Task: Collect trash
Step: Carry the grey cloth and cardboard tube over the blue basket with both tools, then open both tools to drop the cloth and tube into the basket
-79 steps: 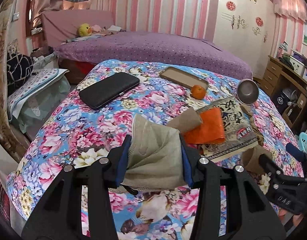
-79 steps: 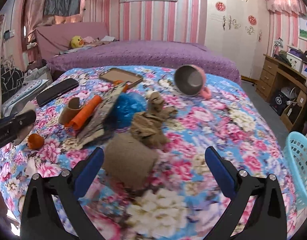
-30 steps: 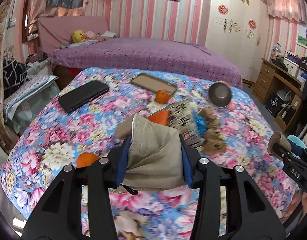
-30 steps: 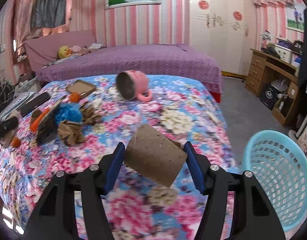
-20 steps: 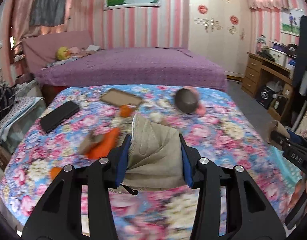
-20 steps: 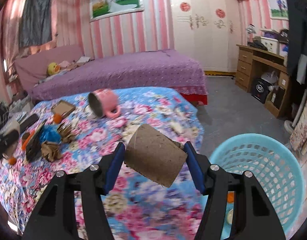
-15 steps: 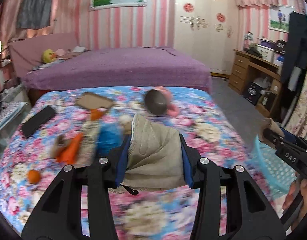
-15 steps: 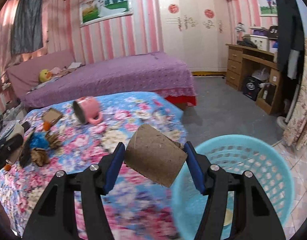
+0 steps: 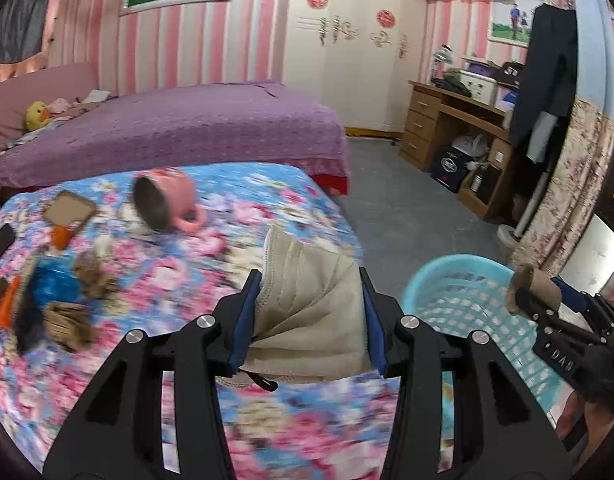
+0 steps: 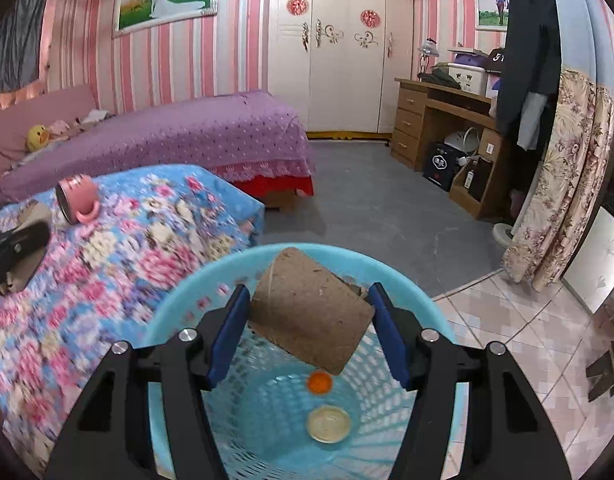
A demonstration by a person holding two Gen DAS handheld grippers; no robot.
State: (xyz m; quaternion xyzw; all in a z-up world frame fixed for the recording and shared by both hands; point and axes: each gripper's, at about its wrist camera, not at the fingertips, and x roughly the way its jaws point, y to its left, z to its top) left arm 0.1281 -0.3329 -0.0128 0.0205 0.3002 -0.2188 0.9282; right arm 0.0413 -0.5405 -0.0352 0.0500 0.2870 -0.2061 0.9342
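Note:
My left gripper [image 9: 309, 304] is shut on a folded beige cloth mask [image 9: 307, 312], held over the right edge of the flowered bed [image 9: 243, 200]. My right gripper [image 10: 311, 320] is shut on a brown cardboard tube [image 10: 311, 316] and hangs right above the light blue mesh basket [image 10: 195, 284]. An orange cap [image 10: 319, 382] and a pale round lid [image 10: 328, 423] lie on the basket's bottom. In the left wrist view the basket [image 9: 459, 304] stands to the right of the bed, with the right gripper [image 9: 527, 294] and its tube over it.
On the bed lie a tipped pink mug [image 9: 163, 204], crumpled brown paper [image 9: 67, 324], a blue wad [image 9: 51, 280], an orange piece [image 9: 5, 306] and a brown tray [image 9: 69, 210]. A purple bed [image 10: 167, 136], a wooden desk [image 10: 439, 120] and a hanging flowered cloth [image 10: 563, 176] surround the floor.
Both grippers swept right from over the bed's litter toward the basket, each keeping its load. The right gripper now hangs over the basket's mouth; the basket has come into the left wrist view.

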